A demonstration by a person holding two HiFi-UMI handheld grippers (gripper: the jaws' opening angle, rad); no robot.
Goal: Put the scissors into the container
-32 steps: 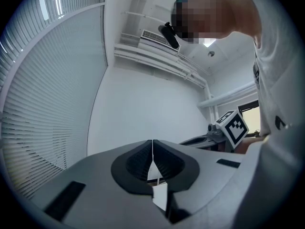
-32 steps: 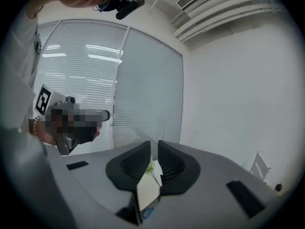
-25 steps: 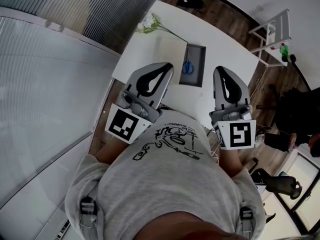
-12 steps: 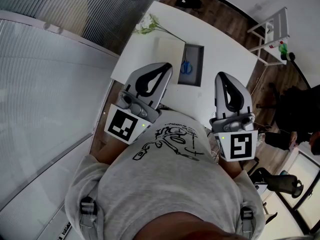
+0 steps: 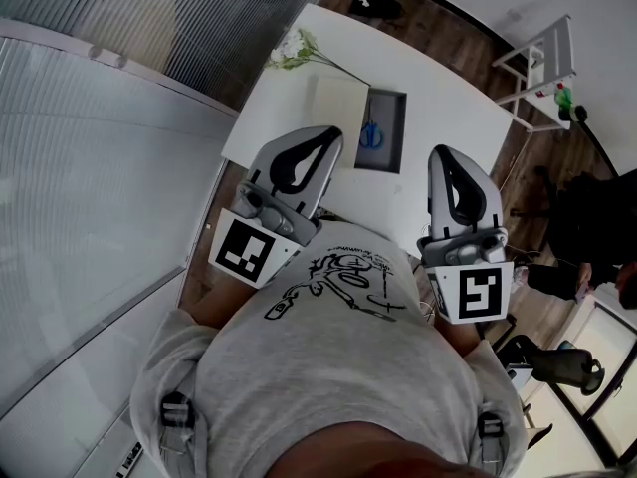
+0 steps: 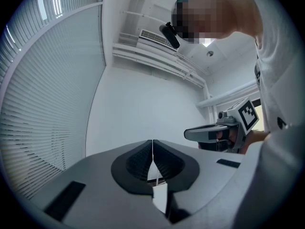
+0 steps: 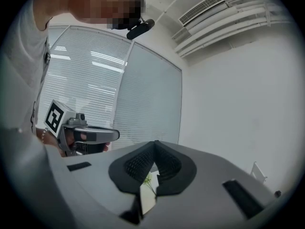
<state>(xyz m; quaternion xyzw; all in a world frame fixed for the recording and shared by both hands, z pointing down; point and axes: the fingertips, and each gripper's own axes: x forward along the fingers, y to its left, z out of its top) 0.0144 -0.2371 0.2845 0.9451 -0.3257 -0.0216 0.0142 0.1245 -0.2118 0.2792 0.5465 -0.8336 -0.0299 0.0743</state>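
Observation:
The scissors (image 5: pixel 371 133), with blue handles, lie inside the dark grey rectangular container (image 5: pixel 390 152) on the white table (image 5: pixel 438 93). My left gripper (image 5: pixel 335 131) is held up close to the person's chest, short of the table's near edge, its jaws shut with nothing between them. My right gripper (image 5: pixel 439 151) is beside it to the right, also shut and empty. The left gripper view shows its own closed jaws (image 6: pixel 152 142) against a white wall. In the right gripper view the closed jaws (image 7: pixel 155 143) point at window blinds.
White flowers (image 5: pixel 295 47) and a pale sheet (image 5: pixel 339 103) lie left of the container. A white rack (image 5: pixel 542 66) stands on the wooden floor at the right. A dark object (image 5: pixel 379 4) sits beyond the table. A person in dark clothes (image 5: pixel 589 229) is at the right edge.
The right gripper has drawn back a little toward the person's body. The left gripper has hardly moved, and the scissors stay in the container.

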